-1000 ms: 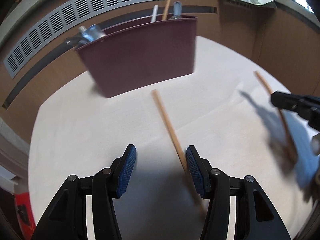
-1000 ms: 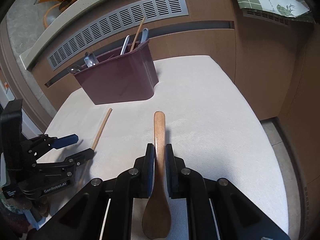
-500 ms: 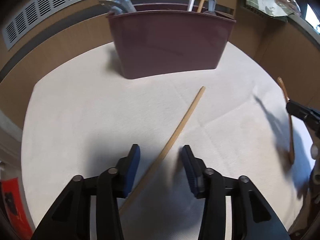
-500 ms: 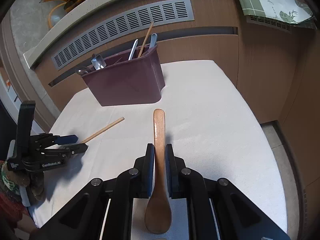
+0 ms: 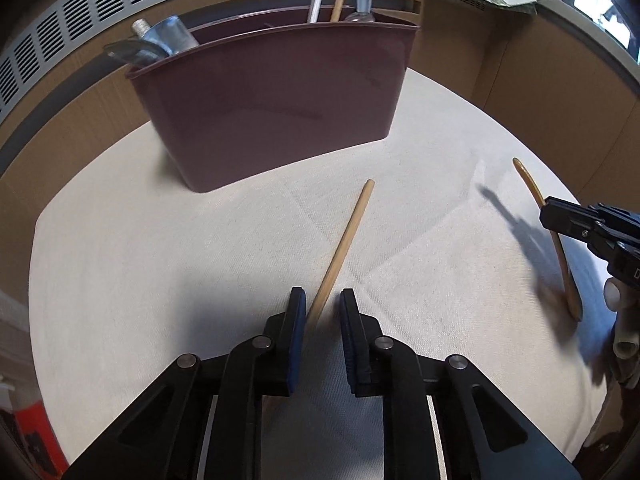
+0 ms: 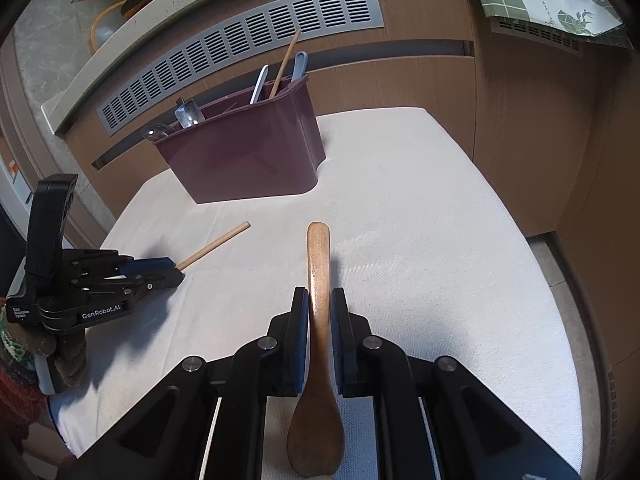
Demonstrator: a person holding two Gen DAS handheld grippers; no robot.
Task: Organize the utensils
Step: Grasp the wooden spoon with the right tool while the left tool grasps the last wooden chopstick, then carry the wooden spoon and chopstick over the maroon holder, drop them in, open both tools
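On the pale cloth [image 5: 168, 264] that covers the table stands a maroon utensil caddy [image 5: 276, 100], and it already holds a few things: a light wooden stick, two pale handles and some metal pieces poke up over its rim (I cannot make out which compartment each sits in).

The left gripper [image 5: 323, 312] points down at a wooden chopstick [image 5: 347, 242] lying on the cloth just in front of the caddy, its far tip aimed toward the caddy's right end. Its jaws are closing with the chopstick's near end between the blue pads — the stick sits against the left pad [image 5: 298, 320], while a sliver of cloth shows between it and the right one, so the grip is not made. From the right wrist view the same gripper [image 6: 176, 270] shows side-on at the left edge of the table, with the chopstick [image 6: 218, 242] sticking out from its tips.

The right gripper [image 6: 319, 312] has its jaws clamped on the handle of a wooden spoon [image 6: 318, 280] — the handle runs forward past the fingertips toward the caddy [image 6: 248, 156], and the bowl hangs back beneath the gripper body. In the left wrist view the spoon [image 5: 560, 248] appears edge-on at the far right, tilted, its lower end close to the cloth; whether it touches I cannot tell.
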